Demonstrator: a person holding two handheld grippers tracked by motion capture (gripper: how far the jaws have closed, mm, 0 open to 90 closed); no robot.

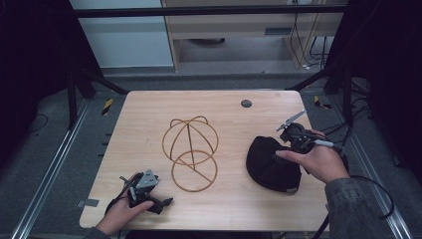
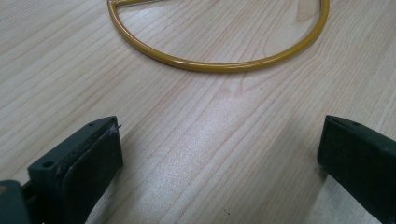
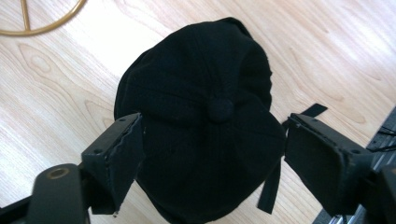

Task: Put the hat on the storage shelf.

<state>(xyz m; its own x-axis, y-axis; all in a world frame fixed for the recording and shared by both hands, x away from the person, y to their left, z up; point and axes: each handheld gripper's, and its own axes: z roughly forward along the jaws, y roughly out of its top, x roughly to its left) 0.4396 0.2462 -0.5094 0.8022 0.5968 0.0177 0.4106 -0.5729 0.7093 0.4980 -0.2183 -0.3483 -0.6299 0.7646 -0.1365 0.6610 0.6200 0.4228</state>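
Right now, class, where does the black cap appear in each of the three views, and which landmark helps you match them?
High view: the black cap lies right of centre on the table, under the right hand.
Left gripper view: not in this picture.
Right gripper view: the cap sits in the centre, between the open tongs.
Shared landmark: the gold wire stand, its ring also at top left of the right gripper view.
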